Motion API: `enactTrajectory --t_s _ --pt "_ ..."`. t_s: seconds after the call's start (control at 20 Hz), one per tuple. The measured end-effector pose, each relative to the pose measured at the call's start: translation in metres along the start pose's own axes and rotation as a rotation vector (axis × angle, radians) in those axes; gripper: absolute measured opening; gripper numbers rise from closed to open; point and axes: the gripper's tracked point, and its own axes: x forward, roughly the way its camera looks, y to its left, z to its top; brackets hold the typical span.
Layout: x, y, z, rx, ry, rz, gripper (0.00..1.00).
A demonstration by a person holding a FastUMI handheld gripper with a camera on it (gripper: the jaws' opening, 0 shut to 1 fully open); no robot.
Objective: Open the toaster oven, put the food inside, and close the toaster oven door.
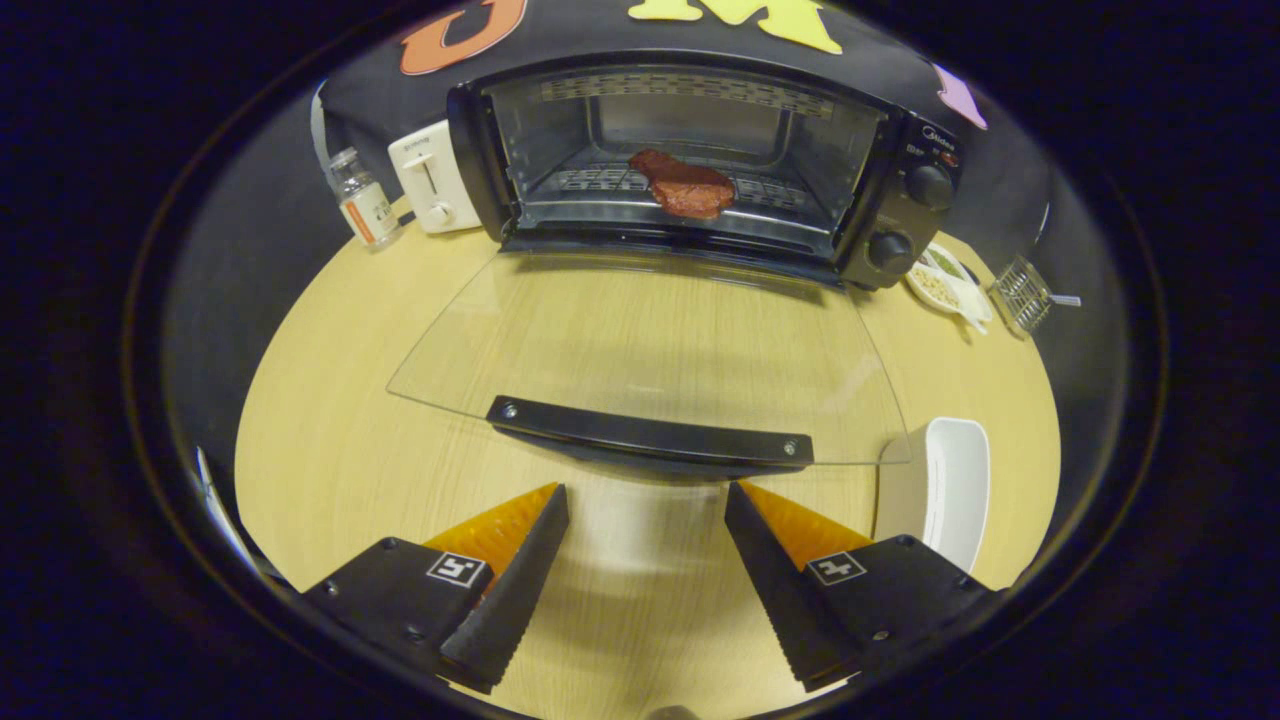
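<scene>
The gripper [647, 500] is held spread apart and empty above the pale wooden table [330, 440], just short of the black handle [648, 437] of the lowered glass door [650, 340]. Beyond it, a reddish-brown piece of meat [685, 185] is seen lying on the rack inside the open black toaster oven [900, 210].

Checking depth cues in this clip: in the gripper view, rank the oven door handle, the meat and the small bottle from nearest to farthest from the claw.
The claw is open, holding nothing.
1. Door handle, just ahead of the fingers.
2. Meat, on the rack inside the toaster oven.
3. Small bottle, far left beside the white toaster; roughly level with the meat, too close to call.
</scene>
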Motion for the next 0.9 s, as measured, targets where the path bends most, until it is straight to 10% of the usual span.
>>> enactTrajectory --t_s 0.9 --pt "-0.054 -0.002 0.123 0.024 -0.200 -0.004 1.00"
